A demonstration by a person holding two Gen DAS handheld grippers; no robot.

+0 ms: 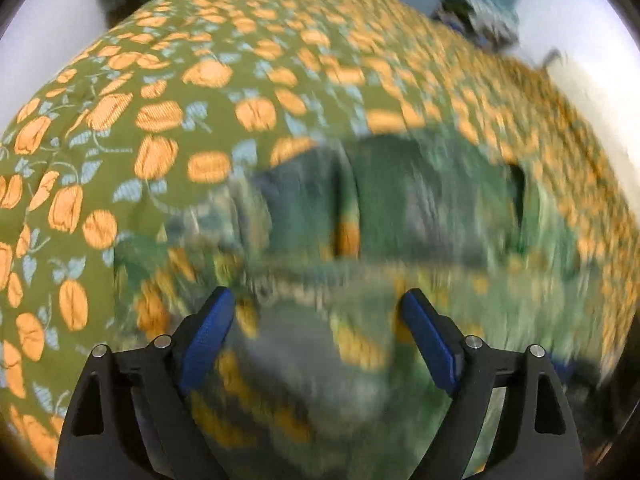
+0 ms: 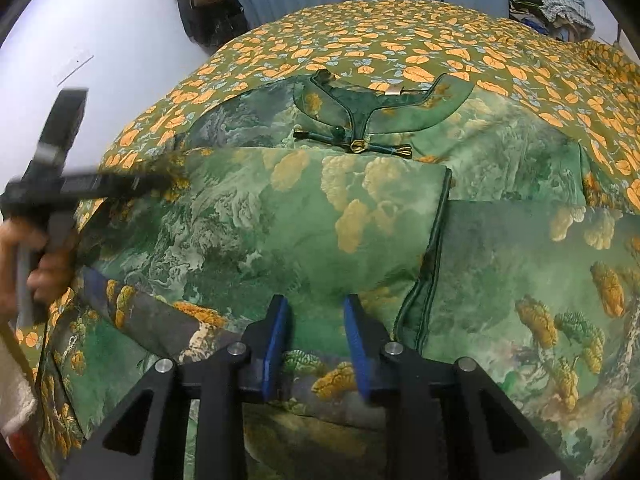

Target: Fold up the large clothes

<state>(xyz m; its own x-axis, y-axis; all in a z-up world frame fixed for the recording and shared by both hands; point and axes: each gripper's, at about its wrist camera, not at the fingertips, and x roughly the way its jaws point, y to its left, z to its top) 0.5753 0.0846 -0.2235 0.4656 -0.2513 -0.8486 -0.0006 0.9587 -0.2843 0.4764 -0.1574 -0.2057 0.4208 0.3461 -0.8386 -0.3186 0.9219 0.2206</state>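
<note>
From the left wrist, the picture is smeared by motion. The left gripper [image 1: 316, 308] shows its blue pads [image 1: 206, 340] spread wide apart with nothing pressed between them. Beyond them, from the centre out to three o'clock, lies the green garment [image 1: 420, 200], only a blurred mass here. The olive bedspread [image 1: 160, 120] with orange flowers fills nine to twelve o'clock and serves as the flat surface for the folding. The wide stance of the jaws suggests this hand is free and heading for a new hold on the cloth.

From the right wrist, the view is sharp. The green garment [image 2: 304, 216] lies spread on the olive bedspread [image 2: 400, 32], its collar [image 2: 380, 104] at twelve o'clock with the knot fastening just below. One panel is already laid over toward the middle; its dark piped edge [image 2: 436, 240] runs from centre down toward five o'clock. The right gripper [image 2: 316, 312] at six o'clock has its jaws narrowed with a gap left; the cloth lies under them, and whether they pinch a fold cannot be told. It probably steadies the lower part. At nine o'clock a hand [image 2: 36, 264] carries the left gripper [image 2: 160, 180] over the garment's edge.
</note>
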